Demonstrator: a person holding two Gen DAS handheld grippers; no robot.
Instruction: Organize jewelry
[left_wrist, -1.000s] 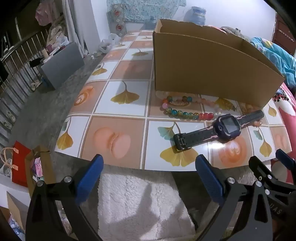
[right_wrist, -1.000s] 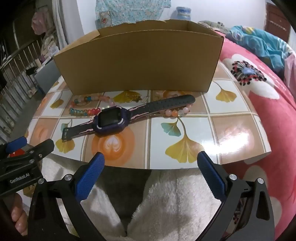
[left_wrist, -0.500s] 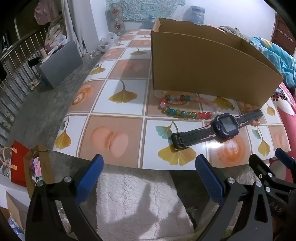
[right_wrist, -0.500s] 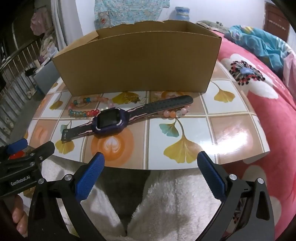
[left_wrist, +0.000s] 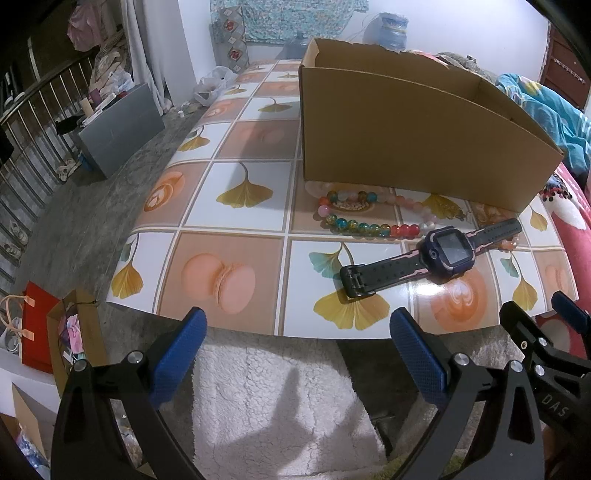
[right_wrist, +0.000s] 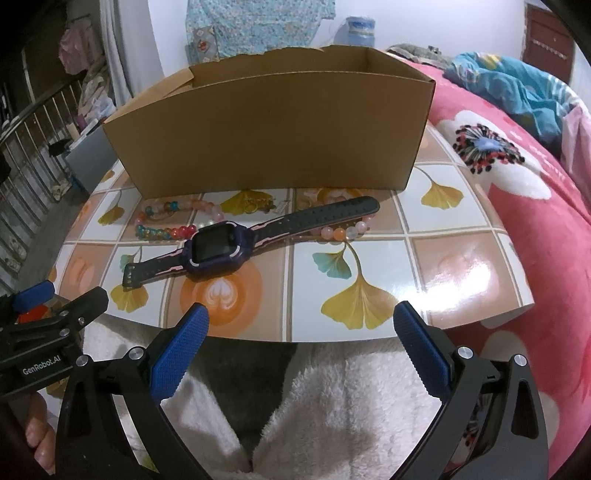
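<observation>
A purple smartwatch with a dark strap lies flat on the tiled table. Behind it rest a multicoloured bead bracelet and a pale pink bead bracelet, partly under the strap. An open brown cardboard box stands just beyond them. My left gripper is open, held off the table's near edge, left of the watch. My right gripper is also open, short of the near edge, with nothing between its fingers.
White fluffy cloth lies under both grippers. A pink floral blanket borders the table on the right. On the floor to the left are a grey box, a red bag and a railing.
Both views have shifted slightly, the table edge sitting a little lower in frame and the box's open top showing more. The jewellery has not moved and both grippers stay open.
</observation>
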